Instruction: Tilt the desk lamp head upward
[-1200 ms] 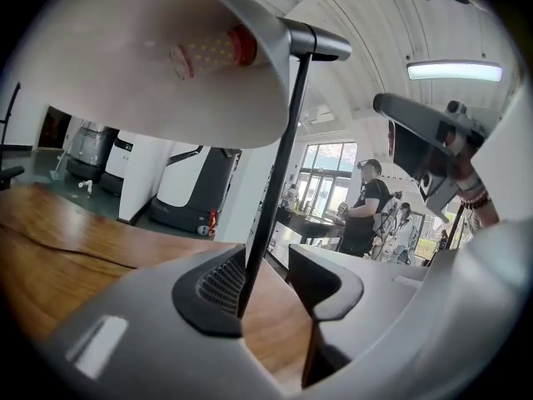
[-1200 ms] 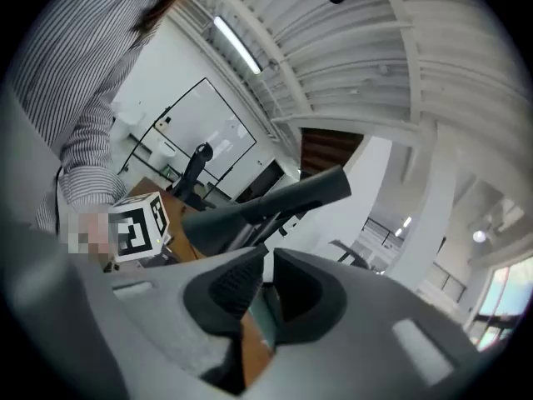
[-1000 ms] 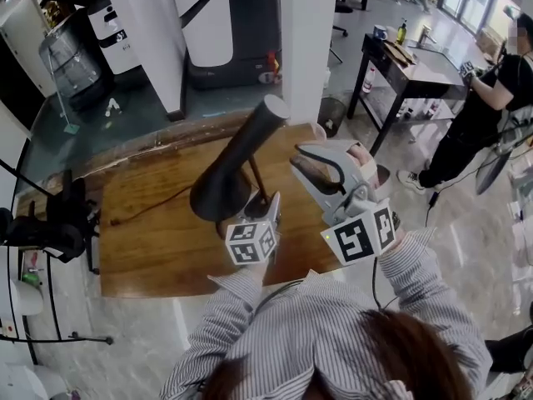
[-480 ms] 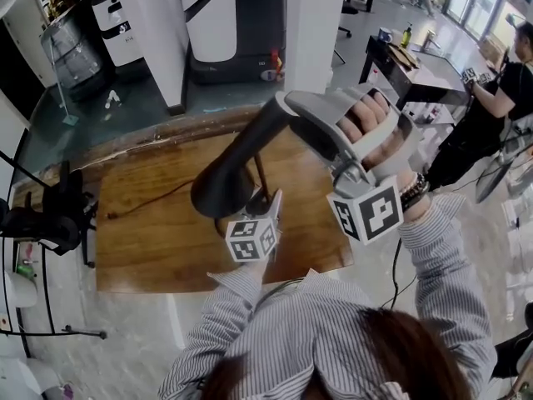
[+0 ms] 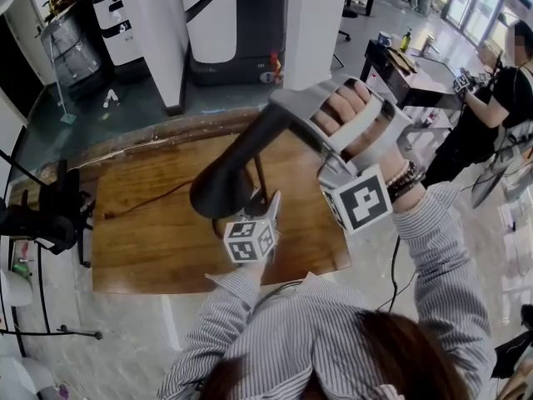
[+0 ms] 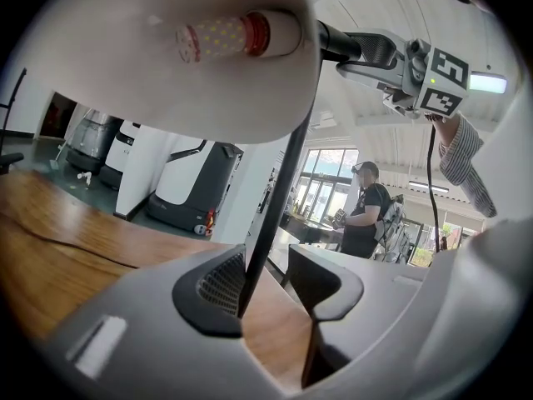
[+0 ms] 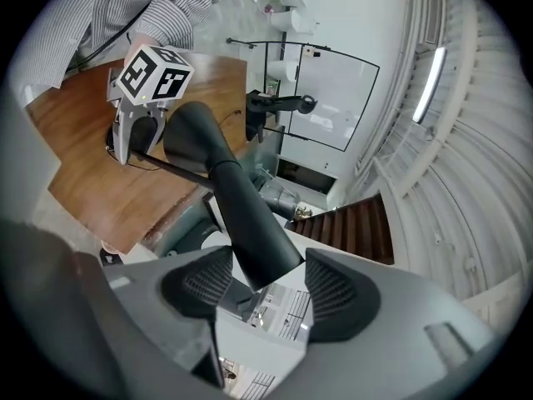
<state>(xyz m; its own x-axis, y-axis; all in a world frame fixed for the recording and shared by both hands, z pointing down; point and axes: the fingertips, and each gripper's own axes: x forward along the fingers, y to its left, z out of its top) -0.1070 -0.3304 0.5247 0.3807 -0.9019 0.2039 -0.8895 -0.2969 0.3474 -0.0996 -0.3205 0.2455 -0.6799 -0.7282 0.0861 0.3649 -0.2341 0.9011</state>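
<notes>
As jaws of the right gripper (image 7: 260, 286) spread round the lamp head (image 7: 225, 182), the left gripper (image 6: 266, 282) gapes beside the stem (image 6: 279, 198), table (image 5: 150, 248) beneath.

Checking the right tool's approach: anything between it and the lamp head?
Nothing visible stands in the way. The lamp head's narrow end sits between the right tool's jaws, which have just been opening. The pads flank it on both sides and do not seem to press on it.
</notes>
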